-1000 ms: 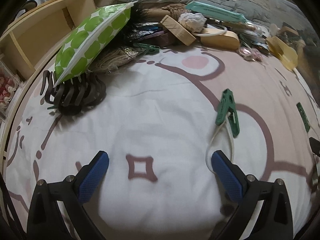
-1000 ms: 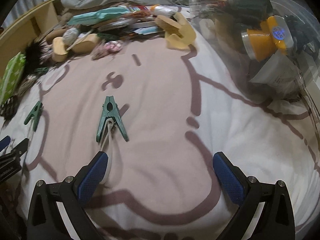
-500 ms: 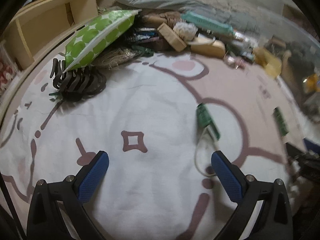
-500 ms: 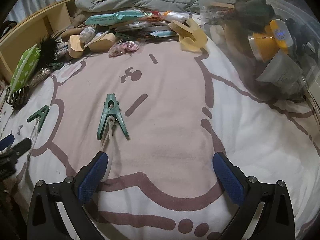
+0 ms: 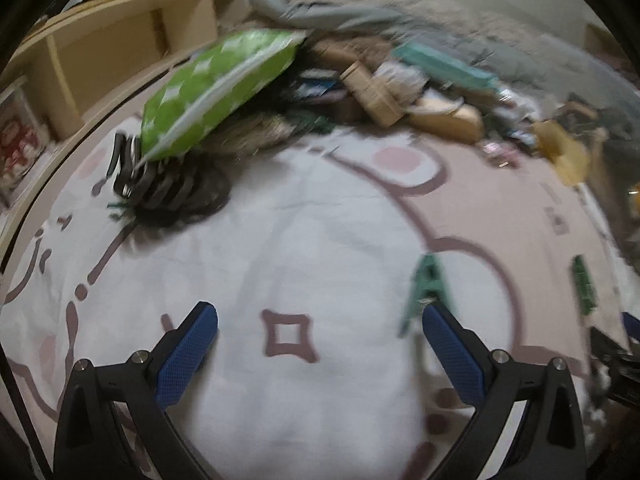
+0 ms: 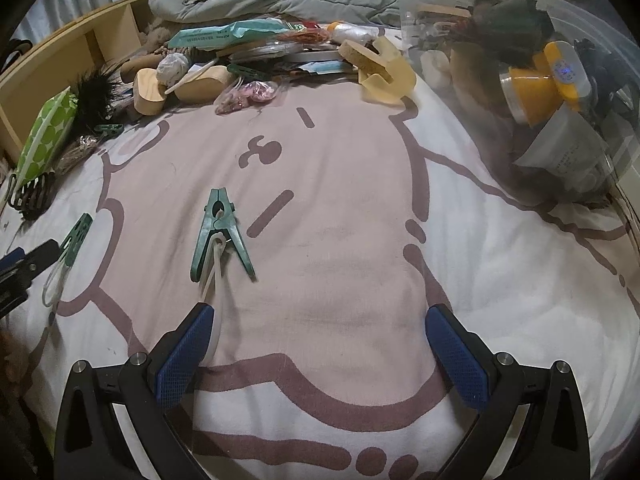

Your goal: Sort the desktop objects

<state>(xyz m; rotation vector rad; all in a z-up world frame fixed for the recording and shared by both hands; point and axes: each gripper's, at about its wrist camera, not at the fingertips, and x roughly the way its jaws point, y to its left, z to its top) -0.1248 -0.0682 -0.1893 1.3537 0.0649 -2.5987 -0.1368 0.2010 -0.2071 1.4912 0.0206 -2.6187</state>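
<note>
Over the bedsheet (image 6: 500, 280), both tools (image 5: 320, 344) (image 6: 320, 344) gape wide, holding nothing.

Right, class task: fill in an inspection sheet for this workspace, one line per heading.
Surface: bedsheet, pink and white cartoon print.
Job's things: two green clothes pegs, near peg and far peg, each with a white loop.
Clutter: mixed pile along the far edge; green dotted pouch; black hair claw.
Grippers: left gripper and right gripper open, empty.
Cables: nothing seen.
Surroundings: wooden shelf; clear bin of items.
</note>
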